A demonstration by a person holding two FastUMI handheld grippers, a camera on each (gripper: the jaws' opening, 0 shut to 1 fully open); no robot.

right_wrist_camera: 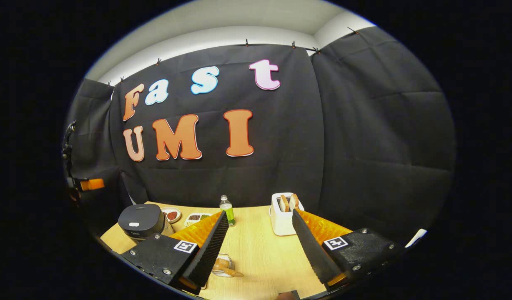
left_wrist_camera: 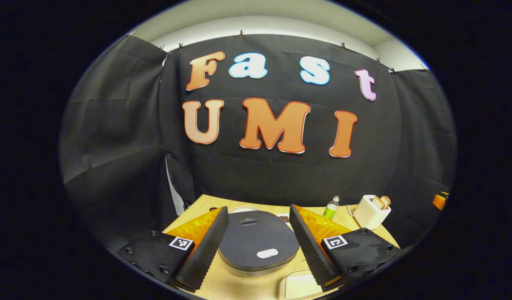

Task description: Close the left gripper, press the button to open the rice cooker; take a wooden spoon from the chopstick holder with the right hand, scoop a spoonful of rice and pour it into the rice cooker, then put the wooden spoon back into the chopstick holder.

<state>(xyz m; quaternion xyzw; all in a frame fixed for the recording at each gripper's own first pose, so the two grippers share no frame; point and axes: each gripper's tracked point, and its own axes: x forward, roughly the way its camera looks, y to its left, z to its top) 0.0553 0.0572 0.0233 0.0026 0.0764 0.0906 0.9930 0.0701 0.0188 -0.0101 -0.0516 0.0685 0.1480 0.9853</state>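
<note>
The rice cooker (left_wrist_camera: 256,243), dark-lidded and closed, sits on the wooden table (left_wrist_camera: 239,287) just below my left gripper (left_wrist_camera: 258,211). Its white button (left_wrist_camera: 267,253) faces me between the spread fingers; the gripper is open and touches nothing. In the right gripper view the rice cooker (right_wrist_camera: 141,221) stands at the table's left end. My right gripper (right_wrist_camera: 260,213) hovers open over the table's middle. Beside its left finger, low down, a clear holder (right_wrist_camera: 221,266) has a wooden spoon (right_wrist_camera: 229,271) lying in it.
A green bottle (right_wrist_camera: 227,212) and a white toaster (right_wrist_camera: 283,216) with bread stand at the back. Two small dishes of grains (right_wrist_camera: 171,215) (right_wrist_camera: 196,217) lie right of the cooker. A white object (left_wrist_camera: 297,286) lies by the front edge.
</note>
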